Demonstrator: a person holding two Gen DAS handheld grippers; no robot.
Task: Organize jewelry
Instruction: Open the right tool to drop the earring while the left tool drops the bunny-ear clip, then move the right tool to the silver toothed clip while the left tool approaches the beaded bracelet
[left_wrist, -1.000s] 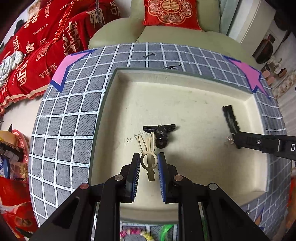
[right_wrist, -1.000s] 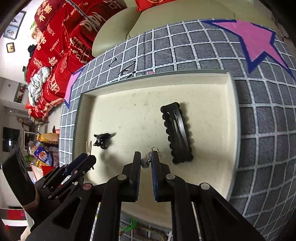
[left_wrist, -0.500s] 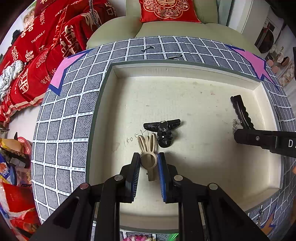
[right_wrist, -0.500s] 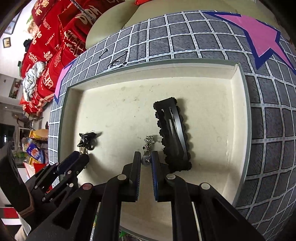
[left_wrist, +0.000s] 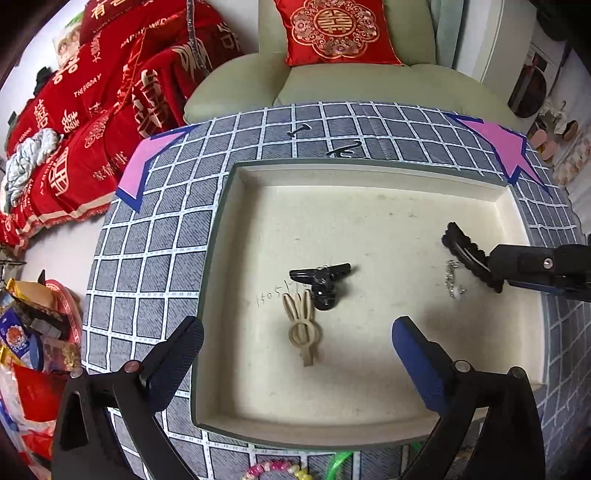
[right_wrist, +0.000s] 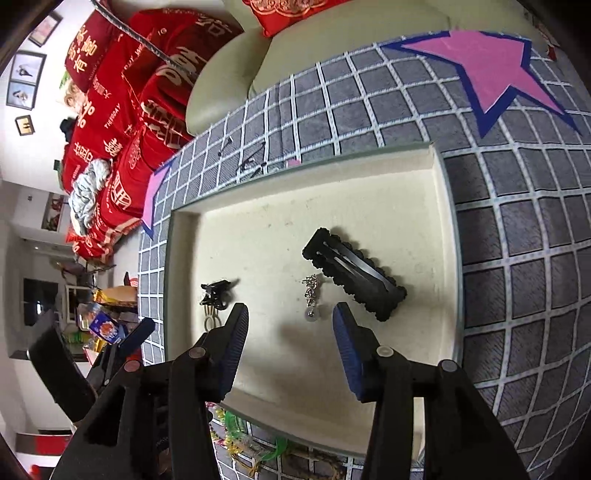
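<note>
A cream tray (left_wrist: 369, 177) (right_wrist: 447, 221) lies on a grey checked cloth. On its floor lie a beige rabbit-ear hair clip (left_wrist: 303, 332) (right_wrist: 209, 320), a black claw clip (left_wrist: 322, 283) (right_wrist: 216, 295), a silver pearl earring (left_wrist: 453, 277) (right_wrist: 311, 299) and a long black scalloped hair clip (left_wrist: 469, 254) (right_wrist: 354, 275). My left gripper (left_wrist: 295, 343) hangs over the beige clip, its jaws opening wide with nothing pressed between them. My right gripper (right_wrist: 290, 321) hovers just in front of the earring, jaws opening, the earring lying free on the tray.
Bobby pins (left_wrist: 343, 150) (right_wrist: 251, 162) lie on the cloth behind the tray. Bead bracelets and green bands (left_wrist: 273, 470) (right_wrist: 240, 435) sit at the near edge. A pale green sofa (left_wrist: 354, 81) with a red cushion stands behind; snack packets (left_wrist: 26, 332) clutter the left.
Both grippers went from shut to open. The left let go of the beige rabbit-ear clip, the right let go of the earring; both pieces now lie on the tray floor.
</note>
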